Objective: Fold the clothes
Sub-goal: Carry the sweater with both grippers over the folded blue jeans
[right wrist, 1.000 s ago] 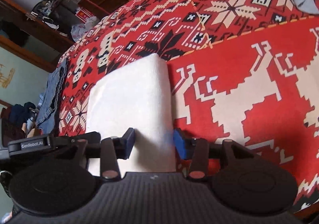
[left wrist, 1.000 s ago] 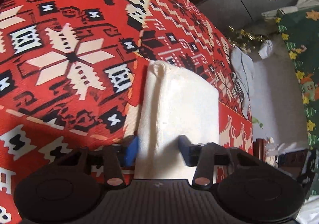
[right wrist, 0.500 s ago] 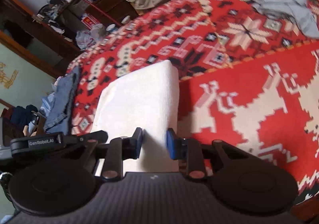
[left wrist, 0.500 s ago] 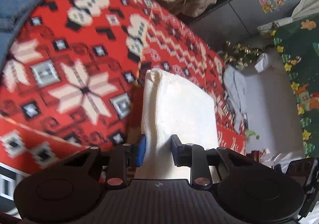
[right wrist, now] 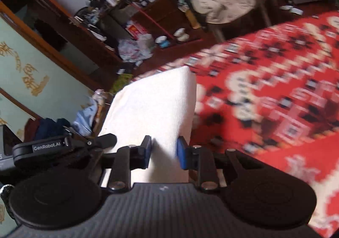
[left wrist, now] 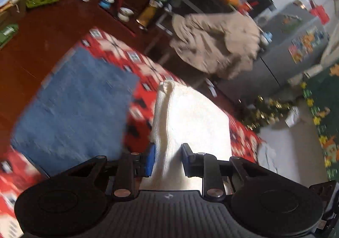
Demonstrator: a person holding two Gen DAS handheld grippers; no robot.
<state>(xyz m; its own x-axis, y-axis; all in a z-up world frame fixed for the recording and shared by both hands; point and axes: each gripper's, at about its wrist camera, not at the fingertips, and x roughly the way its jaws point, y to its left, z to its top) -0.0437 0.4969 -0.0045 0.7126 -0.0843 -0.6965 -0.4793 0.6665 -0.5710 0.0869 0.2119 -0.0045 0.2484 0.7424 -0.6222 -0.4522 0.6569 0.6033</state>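
Observation:
A folded white garment point(left wrist: 190, 119) is held off the red patterned blanket point(left wrist: 139, 110). My left gripper point(left wrist: 167, 158) is shut on its near left edge, with the thick folded stack between the blue pads. My right gripper point(right wrist: 164, 150) is shut on the same white garment point(right wrist: 152, 110) at its near right edge. Both views are tilted up and blurred. The blanket point(right wrist: 275, 93) lies below and to the right in the right wrist view. The left gripper's body point(right wrist: 59, 146) shows at the left of the right wrist view.
Folded blue jeans point(left wrist: 72, 110) lie on the blanket to the left. A beige coat point(left wrist: 216, 43) hangs over a chair beyond the bed. A cluttered dark wooden shelf point(right wrist: 131, 11) stands at the back. A grey fridge point(left wrist: 296, 47) is at the right.
Both grippers closed on the white garment and lifted it off the blanket. The views swung up and toward the far left, bringing the jeans, coat and shelf into sight.

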